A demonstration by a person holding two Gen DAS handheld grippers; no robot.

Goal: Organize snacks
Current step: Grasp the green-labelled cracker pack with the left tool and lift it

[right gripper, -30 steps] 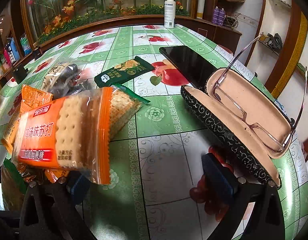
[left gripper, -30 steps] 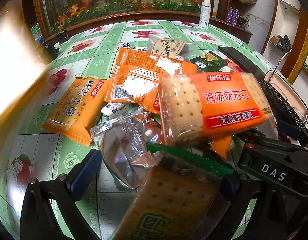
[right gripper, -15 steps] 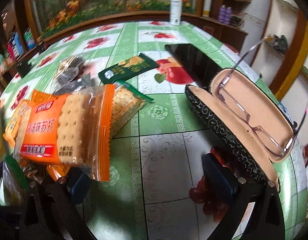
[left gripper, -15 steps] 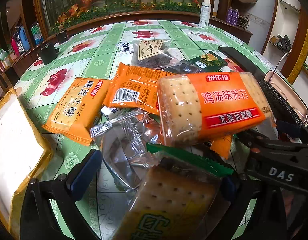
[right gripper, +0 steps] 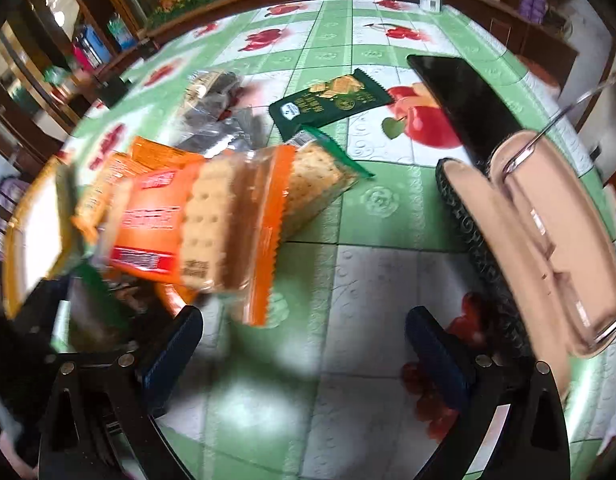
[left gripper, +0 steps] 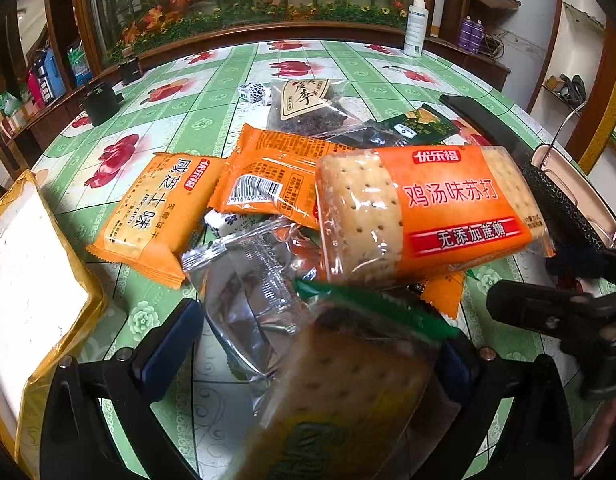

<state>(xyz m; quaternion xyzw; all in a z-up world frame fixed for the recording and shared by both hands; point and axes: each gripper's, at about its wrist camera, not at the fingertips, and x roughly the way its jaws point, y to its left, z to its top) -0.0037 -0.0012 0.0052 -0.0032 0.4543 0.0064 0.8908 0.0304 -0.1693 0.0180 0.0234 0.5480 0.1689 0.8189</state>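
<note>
- One orange-banded cracker pack (left gripper: 428, 212), clear at both ends so the crackers show, sits on top of the snack heap in the left wrist view. Its near end lies over the green-edged cracker pack (left gripper: 340, 384).
- That green-edged pack lies between the fingers of the left gripper (left gripper: 316, 344). They stand wide apart; the pack seems to lean on the right one, but I cannot tell whether it is pinched.
- The right gripper (right gripper: 303, 344) has its fingers apart with only tablecloth between them. The orange-banded pack is just beyond its left finger (right gripper: 171, 344); the view is blurred there.
- Two more solid orange snack packs: one face up to the left (left gripper: 155, 216), one back up with its barcode showing (left gripper: 267, 176), partly under the top pack.
- One crumpled clear wrapper (left gripper: 247, 288) lies in front of them.
- One clear bag with dark contents (left gripper: 308, 108) lies farther back, with a small black-and-white wrapped piece (left gripper: 251, 91) beside it.
- One dark green snack packet (right gripper: 332, 102) lies flat on the table (right gripper: 372, 208), apart from the heap.
- One yellow-rimmed tray (left gripper: 63, 344) is at the far left edge, near the heap.
- On the right, one open glasses case (right gripper: 548, 240) holds one pair of glasses; a black phone (right gripper: 464, 96) lies just behind it.
- One white spray bottle (left gripper: 415, 26) stands at the far side of the table.
</note>
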